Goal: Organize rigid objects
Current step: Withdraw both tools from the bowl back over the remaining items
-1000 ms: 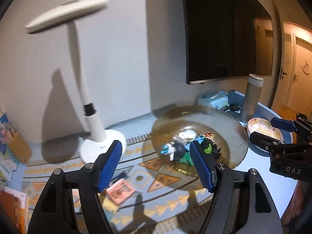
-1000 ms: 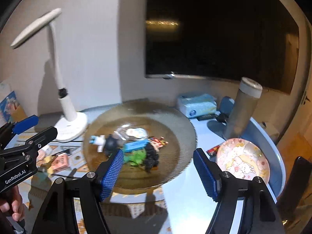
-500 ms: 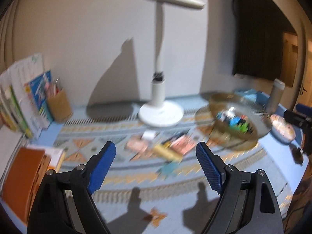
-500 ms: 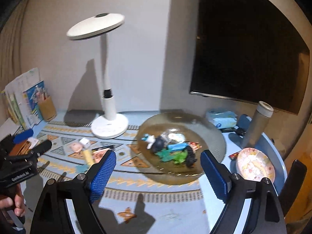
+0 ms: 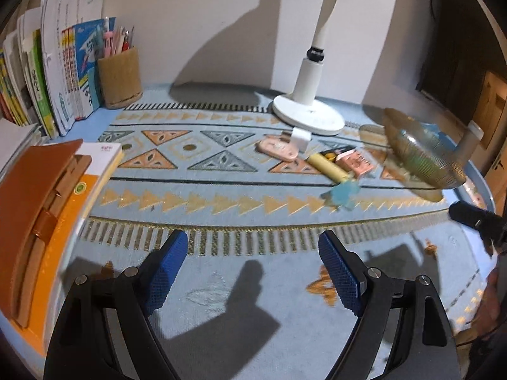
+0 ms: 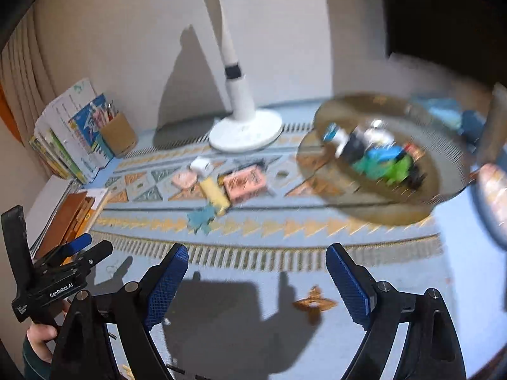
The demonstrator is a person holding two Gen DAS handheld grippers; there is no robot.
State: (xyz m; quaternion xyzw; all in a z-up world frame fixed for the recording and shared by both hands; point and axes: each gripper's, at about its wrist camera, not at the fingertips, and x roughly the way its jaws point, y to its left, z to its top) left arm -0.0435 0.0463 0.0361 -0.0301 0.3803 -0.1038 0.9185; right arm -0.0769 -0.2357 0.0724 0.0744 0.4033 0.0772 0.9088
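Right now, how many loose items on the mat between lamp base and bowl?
5: white block by the lamp base, pink oval piece, yellow stick, pink box, teal piece nearest. A dark item behind the box may hide.

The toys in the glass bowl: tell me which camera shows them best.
The right wrist view: it looks into the glass bowl, so the toys show as a blurred, colourful heap. The left wrist view catches only the bowl's side at its right edge, with the toys hardly visible.

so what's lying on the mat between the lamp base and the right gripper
In the right wrist view, a loose cluster: a white cube, a pink oval piece, a yellow bar, a pink box and a blue star-shaped piece, between the lamp base and the open right gripper.
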